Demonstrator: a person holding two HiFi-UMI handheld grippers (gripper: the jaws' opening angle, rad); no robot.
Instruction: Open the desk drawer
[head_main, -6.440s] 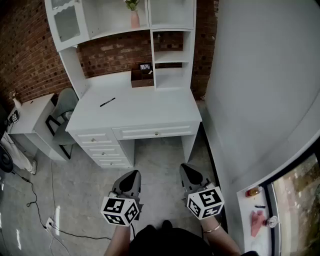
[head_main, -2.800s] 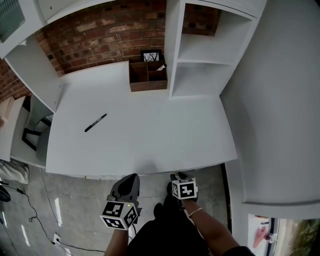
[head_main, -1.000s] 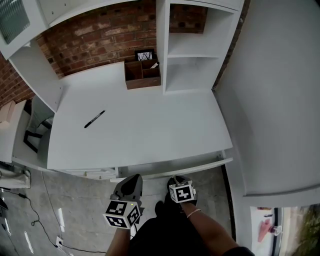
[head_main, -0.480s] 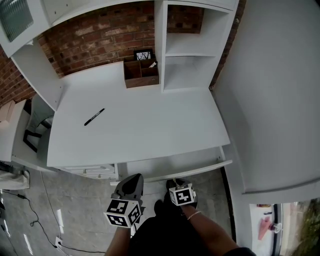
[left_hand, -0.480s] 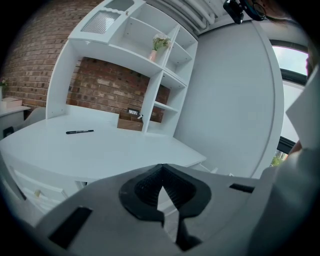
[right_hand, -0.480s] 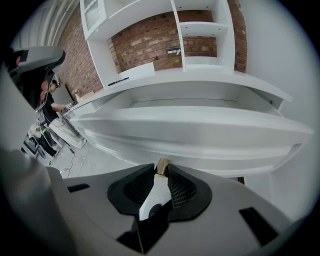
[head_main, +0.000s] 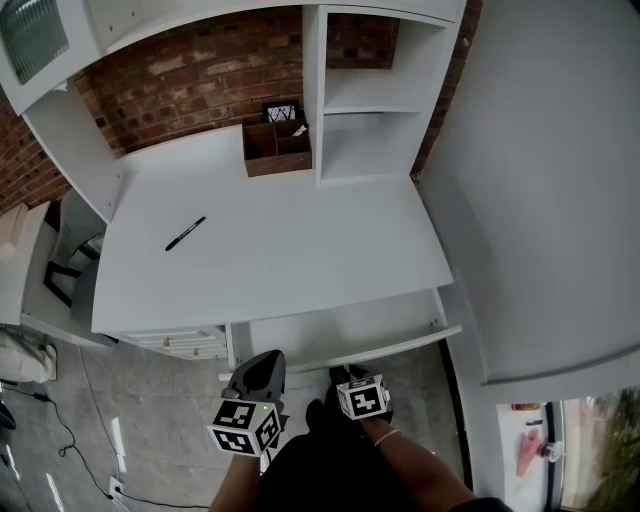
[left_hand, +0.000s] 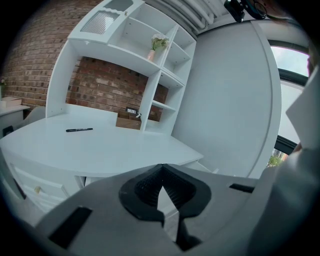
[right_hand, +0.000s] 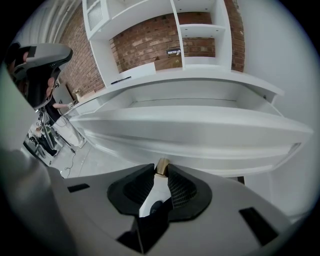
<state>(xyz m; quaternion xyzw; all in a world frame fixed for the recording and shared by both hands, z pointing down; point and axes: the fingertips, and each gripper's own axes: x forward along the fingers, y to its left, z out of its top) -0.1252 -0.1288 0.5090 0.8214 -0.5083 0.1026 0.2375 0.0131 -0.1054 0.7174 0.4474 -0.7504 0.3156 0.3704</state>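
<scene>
Your right gripper sits at lower centre of the head view, its jaws clamped on the brass knob of the drawer. The drawer stands drawn out from under the desk, lower centre to lower right, and what shows of its inside is plain white floor. Your left gripper hangs just left of the right one, below the drawer front and touching nothing, jaws together at the tips. The small drawers at lower left are shut. At upper centre a brown box with compartments stands against the brick wall; a small white item lies in its right compartment, too small to tell what. A pen lies on the desk at left.
</scene>
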